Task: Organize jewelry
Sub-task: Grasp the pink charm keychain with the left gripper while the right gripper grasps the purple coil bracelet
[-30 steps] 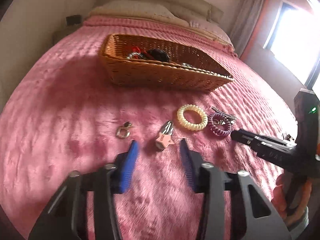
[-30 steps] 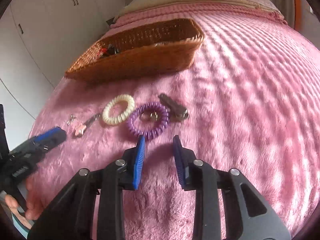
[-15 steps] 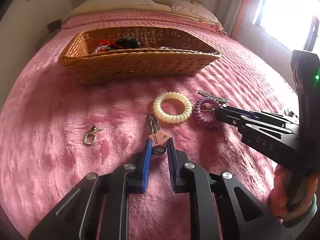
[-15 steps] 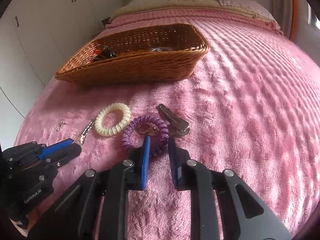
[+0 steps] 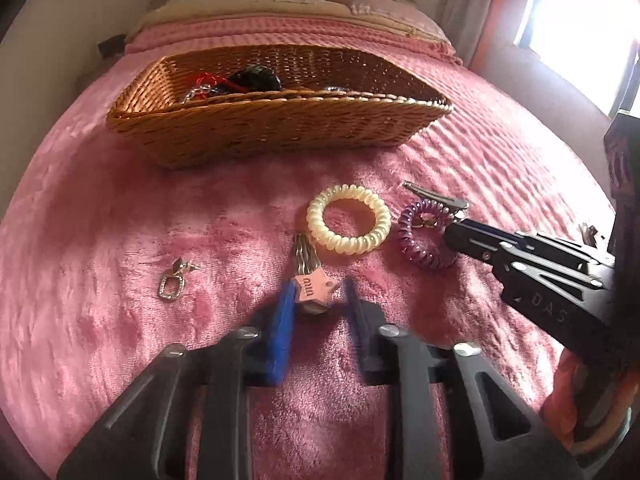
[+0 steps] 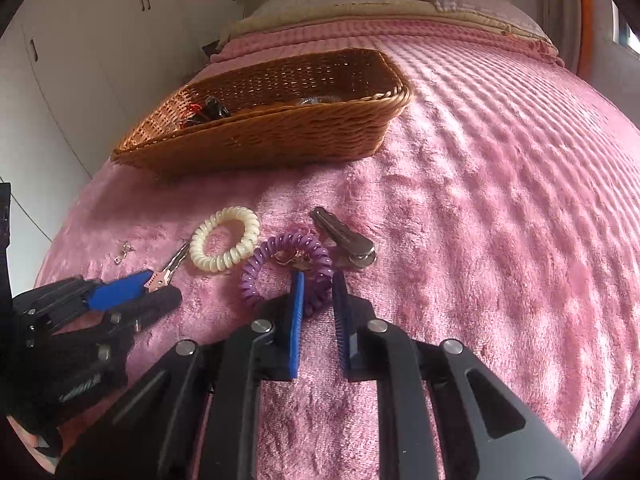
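A pink star hair clip (image 5: 314,290) lies on the pink blanket with its star end between the tips of my left gripper (image 5: 318,285). The jaws are opening and a small gap shows at the right pad. In the right wrist view my right gripper (image 6: 319,276) is shut on the near loop of a purple spiral hair tie (image 6: 256,276), which bulges upward. A small gold piece (image 6: 292,258) sits inside the tie. A cream spiral tie (image 5: 348,220) lies between the two items, and a silver clip (image 6: 344,236) lies just beyond the purple tie.
A wicker basket (image 5: 272,132) stands farther up the bed and holds red and black pieces. A small silver earring (image 5: 172,284) lies alone to the left. Pillows line the headboard, white cupboards stand left, and a bright window is at right.
My left gripper moved forward onto the pink star clip, narrowed around it, then widened a little. My right gripper closed onto the purple tie, which has lifted and bent.
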A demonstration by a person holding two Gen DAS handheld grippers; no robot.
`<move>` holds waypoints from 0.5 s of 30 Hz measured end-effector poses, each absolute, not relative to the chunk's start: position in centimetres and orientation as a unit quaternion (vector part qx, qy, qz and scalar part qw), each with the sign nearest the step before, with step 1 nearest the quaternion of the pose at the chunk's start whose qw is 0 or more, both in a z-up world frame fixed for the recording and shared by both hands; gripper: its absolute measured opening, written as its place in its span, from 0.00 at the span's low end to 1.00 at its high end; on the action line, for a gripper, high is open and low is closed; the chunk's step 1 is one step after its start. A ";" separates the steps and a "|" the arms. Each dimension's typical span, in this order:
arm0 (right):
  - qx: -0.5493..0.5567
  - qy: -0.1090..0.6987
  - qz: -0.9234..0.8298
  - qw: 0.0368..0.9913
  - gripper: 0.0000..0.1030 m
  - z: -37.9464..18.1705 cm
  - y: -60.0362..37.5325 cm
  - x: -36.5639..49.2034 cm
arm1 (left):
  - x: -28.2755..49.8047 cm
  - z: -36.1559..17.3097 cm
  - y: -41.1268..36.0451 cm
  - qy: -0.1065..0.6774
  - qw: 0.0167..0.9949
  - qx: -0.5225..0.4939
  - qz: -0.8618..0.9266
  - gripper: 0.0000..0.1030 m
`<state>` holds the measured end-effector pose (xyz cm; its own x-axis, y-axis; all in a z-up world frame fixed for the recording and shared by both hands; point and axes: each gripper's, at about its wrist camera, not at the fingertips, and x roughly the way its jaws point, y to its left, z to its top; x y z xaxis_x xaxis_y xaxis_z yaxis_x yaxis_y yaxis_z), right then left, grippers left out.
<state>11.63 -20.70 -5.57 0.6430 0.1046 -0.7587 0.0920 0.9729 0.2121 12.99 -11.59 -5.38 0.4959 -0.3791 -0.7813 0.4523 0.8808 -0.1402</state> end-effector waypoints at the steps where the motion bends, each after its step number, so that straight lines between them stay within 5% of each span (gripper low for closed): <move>1: 0.117 0.421 0.004 0.899 0.10 -5.5 -20.7 11.6 | 12.8 -5.3 -11.7 0.436 0.867 0.045 -0.237 0.20; 15: 0.159 0.434 0.039 0.886 0.06 -4.7 -20.9 6.8 | 8.4 -4.1 -4.8 0.415 0.893 -0.024 -0.171 0.20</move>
<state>6.81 -20.89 -4.66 0.6200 0.2070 -0.7568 0.0689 0.9465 0.3153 8.44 -4.84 -4.10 0.5964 -0.3266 -0.7332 0.2860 0.9400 -0.1861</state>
